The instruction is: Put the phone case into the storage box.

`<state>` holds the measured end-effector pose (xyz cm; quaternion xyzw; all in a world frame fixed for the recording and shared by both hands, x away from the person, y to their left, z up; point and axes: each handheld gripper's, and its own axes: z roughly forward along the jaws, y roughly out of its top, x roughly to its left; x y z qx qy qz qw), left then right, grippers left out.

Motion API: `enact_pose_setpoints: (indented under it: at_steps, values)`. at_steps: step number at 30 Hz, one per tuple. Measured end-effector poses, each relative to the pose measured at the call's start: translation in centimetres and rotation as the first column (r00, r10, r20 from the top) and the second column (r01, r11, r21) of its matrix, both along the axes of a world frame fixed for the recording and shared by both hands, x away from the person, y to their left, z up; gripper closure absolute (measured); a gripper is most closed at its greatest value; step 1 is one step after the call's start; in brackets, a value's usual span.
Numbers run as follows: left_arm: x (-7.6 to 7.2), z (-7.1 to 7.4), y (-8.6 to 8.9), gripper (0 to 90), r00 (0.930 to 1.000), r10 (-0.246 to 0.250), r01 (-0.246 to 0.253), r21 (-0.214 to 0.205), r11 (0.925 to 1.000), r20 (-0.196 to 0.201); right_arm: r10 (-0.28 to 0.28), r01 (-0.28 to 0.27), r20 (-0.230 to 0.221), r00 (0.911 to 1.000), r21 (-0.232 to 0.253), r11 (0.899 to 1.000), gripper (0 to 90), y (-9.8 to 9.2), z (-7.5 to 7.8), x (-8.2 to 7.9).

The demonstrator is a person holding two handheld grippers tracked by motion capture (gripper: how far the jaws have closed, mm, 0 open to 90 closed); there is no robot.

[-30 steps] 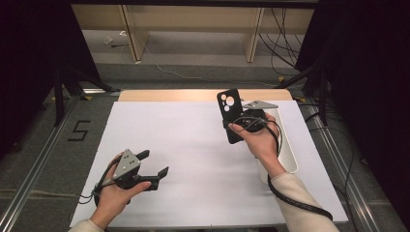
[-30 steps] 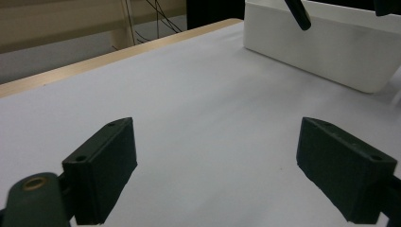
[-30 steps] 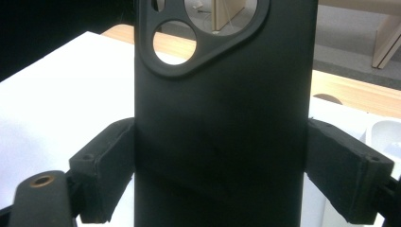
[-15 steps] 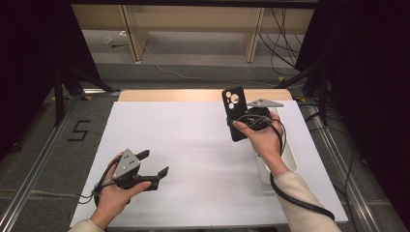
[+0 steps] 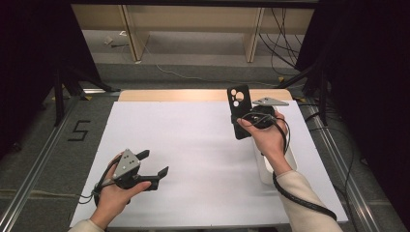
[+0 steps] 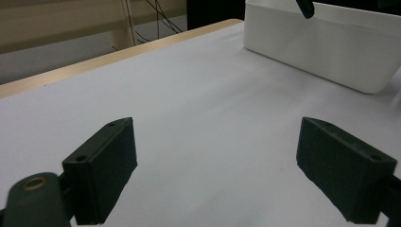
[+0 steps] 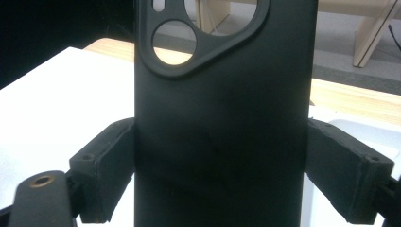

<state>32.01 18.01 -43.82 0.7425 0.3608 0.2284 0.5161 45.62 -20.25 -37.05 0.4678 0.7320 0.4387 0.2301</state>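
A black phone case [image 5: 239, 112] with round camera cut-outs stands upright over the right side of the white table cover [image 5: 193, 145]. My right gripper [image 5: 240, 127] is shut on its lower half. In the right gripper view the case [image 7: 222, 118] sits between the two pads [image 7: 347, 175], which press on its long edges. Near the front left, my left gripper [image 5: 153, 163] rests low over the cover, open and holding nothing. The left gripper view shows its jaws [image 6: 217, 161] wide apart over bare white surface.
A white bin [image 5: 265, 171] lies on the right of the table, partly under the right forearm; it also shows in the left gripper view [image 6: 321, 52]. A bare wooden strip [image 5: 193, 95] runs along the far edge. Metal rails flank the table.
The right hand has drifted slightly to the right with the phone case still gripped. The left hand and its gripper have stayed where they were.
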Motion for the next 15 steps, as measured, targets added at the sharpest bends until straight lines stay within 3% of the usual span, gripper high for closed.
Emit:
enact_pose_setpoints:
  at_steps: [15]
  values:
    - [0.0, 0.0, 0.0, 12.5, 1.0, 0.001, -0.001, -0.001, 1.0, 0.0, -0.052, 0.051, 0.008, 0.9986, 0.027, 0.998, 15.4, -1.8, 0.6, 0.3]
